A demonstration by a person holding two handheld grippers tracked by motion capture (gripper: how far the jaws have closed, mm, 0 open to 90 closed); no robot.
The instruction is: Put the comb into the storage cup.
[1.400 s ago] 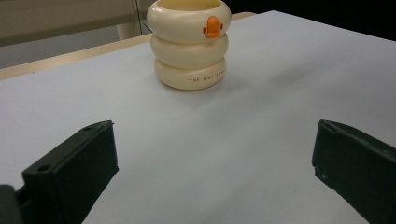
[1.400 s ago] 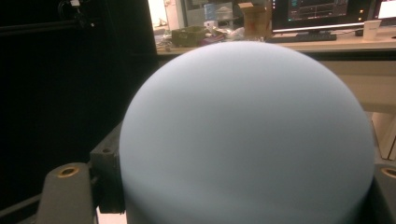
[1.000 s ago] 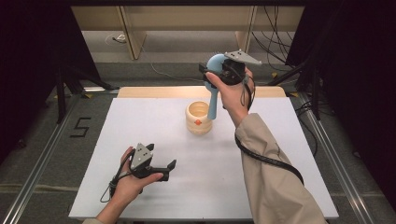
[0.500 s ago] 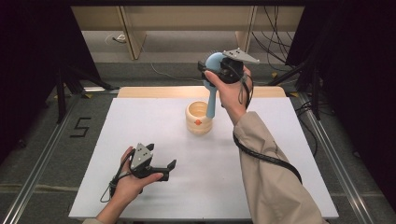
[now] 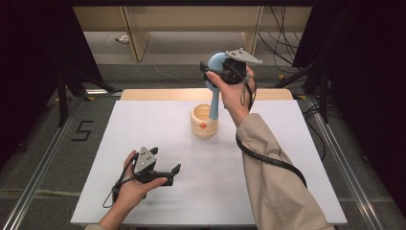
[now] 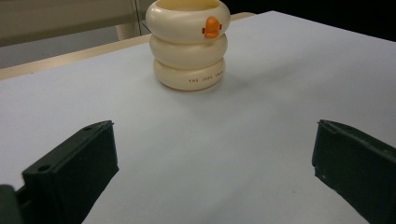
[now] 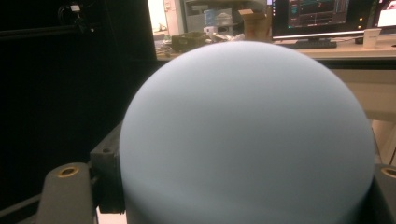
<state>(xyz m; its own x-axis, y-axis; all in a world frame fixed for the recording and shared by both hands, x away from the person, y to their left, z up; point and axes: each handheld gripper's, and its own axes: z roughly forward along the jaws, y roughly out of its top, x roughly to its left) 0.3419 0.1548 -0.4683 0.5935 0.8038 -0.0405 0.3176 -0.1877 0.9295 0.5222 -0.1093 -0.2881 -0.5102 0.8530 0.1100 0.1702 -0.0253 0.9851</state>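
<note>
Right gripper (image 5: pixel 213 72) is being held raised above the far part of the white desk (image 5: pixel 287 158), its jaws closing on the round head of a pale blue brush (image 5: pixel 215 86); the brush handle is pointing down into a cream ringed cup (image 5: pixel 203 122) with an orange duck-bill mark, standing mid-desk. Left gripper (image 5: pixel 167 171) is resting near the desk's front edge, well apart from the cup, its jaws standing wide apart and gripping nothing.

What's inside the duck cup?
The blue brush hangs over the duck cup, clamped by the right gripper. Its handle seems to dip past the rim, but the cup's wall hides the bottom, so nothing else can be made out.
</note>
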